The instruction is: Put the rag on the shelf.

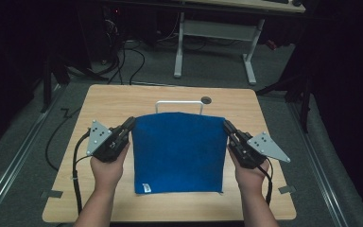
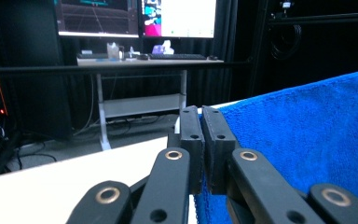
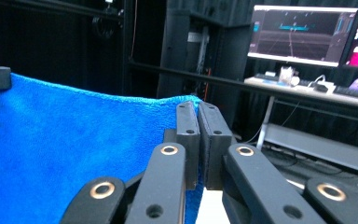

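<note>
A blue towel (image 1: 177, 151) hangs stretched between my two grippers above the wooden table (image 1: 113, 101), its far edge raised and its near edge with a small white tag (image 1: 146, 187) resting low by the table's front. My left gripper (image 1: 131, 122) is shut on the towel's far left corner, and in the left gripper view the jaws pinch the blue cloth (image 2: 307, 140) at the left gripper (image 2: 201, 112). My right gripper (image 1: 226, 125) is shut on the far right corner; the right gripper (image 3: 198, 108) clamps the towel (image 3: 74, 140) edge.
A white wire rack (image 1: 179, 104) stands on the table just behind the towel, beside a round cable hole (image 1: 206, 100). Beyond the table stands a white-legged desk (image 1: 217, 33) with monitors (image 2: 135, 16) and cables on the floor.
</note>
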Tool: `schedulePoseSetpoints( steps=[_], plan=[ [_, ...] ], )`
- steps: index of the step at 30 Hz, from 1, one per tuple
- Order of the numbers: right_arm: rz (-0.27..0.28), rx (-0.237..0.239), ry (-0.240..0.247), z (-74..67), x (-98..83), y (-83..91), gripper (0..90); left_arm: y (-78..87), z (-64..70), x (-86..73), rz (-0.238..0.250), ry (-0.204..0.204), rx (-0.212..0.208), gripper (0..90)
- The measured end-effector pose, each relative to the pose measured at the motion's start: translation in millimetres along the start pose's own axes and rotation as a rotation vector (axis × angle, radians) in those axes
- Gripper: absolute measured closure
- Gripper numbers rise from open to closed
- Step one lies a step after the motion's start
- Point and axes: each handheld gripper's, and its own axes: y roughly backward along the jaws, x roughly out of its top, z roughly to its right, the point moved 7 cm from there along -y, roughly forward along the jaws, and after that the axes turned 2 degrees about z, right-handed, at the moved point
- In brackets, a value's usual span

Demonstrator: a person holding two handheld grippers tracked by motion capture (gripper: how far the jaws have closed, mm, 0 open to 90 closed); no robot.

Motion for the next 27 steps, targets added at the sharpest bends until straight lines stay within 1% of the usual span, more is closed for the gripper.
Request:
schedulePoseSetpoints(
  steps=[1, 2, 3, 4, 6, 8, 10, 11, 15, 19, 21, 24, 25, 27],
  plan=[
    [0.011, 0.001, -0.001, 2.3, 7.0, -0.7, 88.2, -0.8, 0.6, 4.4, 0.007, -0.005, -0.003, 88.1],
    [0.011, 0.001, -0.001, 2.3, 7.0, -0.7, 88.2, -1.9, 1.4, 8.6, 0.011, -0.013, -0.005, 88.1],
    [0.019, 0.000, 0.005, 4.4, 14.1, -1.5, 88.2, -4.8, 2.3, 16.4, 0.019, -0.031, -0.006, 88.1],
    [0.019, 0.000, 0.005, 4.4, 14.1, -1.5, 88.2, -4.8, 2.3, 16.4, 0.019, -0.031, -0.006, 88.1],
    [0.032, -0.001, 0.014, 6.3, 21.2, -3.3, 88.2, -8.9, 2.6, 23.1, 0.027, -0.041, -0.007, 88.1],
    [0.037, -0.006, 0.016, 9.1, 27.8, -5.8, 88.2, -12.8, 2.6, 29.1, 0.030, -0.045, -0.011, 88.1],
    [0.043, -0.006, 0.019, 12.3, 35.3, -8.7, 88.2, -16.8, 2.4, 37.0, 0.044, -0.046, -0.012, 88.1],
    [0.043, -0.006, 0.019, 12.3, 35.3, -8.7, 88.2, -16.8, 2.4, 37.0, 0.044, -0.046, -0.012, 88.2],
    [0.057, -0.009, 0.018, 16.6, 46.9, -12.9, 88.2, -21.5, -0.5, 47.7, 0.058, -0.032, -0.014, 88.2],
    [0.065, -0.013, 0.018, 19.4, 53.0, -15.5, 88.3, -25.0, -2.1, 58.0, 0.061, -0.055, -0.007, 88.3],
    [0.069, -0.018, 0.014, 22.2, 56.6, -17.1, 88.3, -28.1, -4.8, 61.3, 0.053, -0.067, 0.003, 88.3],
    [0.060, -0.026, 0.008, 27.2, 57.1, -22.5, 88.3, -34.4, -12.1, 62.9, 0.041, -0.077, 0.013, 88.3],
    [0.049, -0.028, 0.000, 31.0, 55.4, -28.3, 88.4, -37.4, -15.5, 63.0, 0.038, -0.079, 0.016, 88.3],
    [0.040, -0.033, -0.005, 35.1, 54.2, -34.2, 88.4, -43.7, -22.2, 62.8, 0.027, -0.083, 0.028, 88.3]
  ],
)
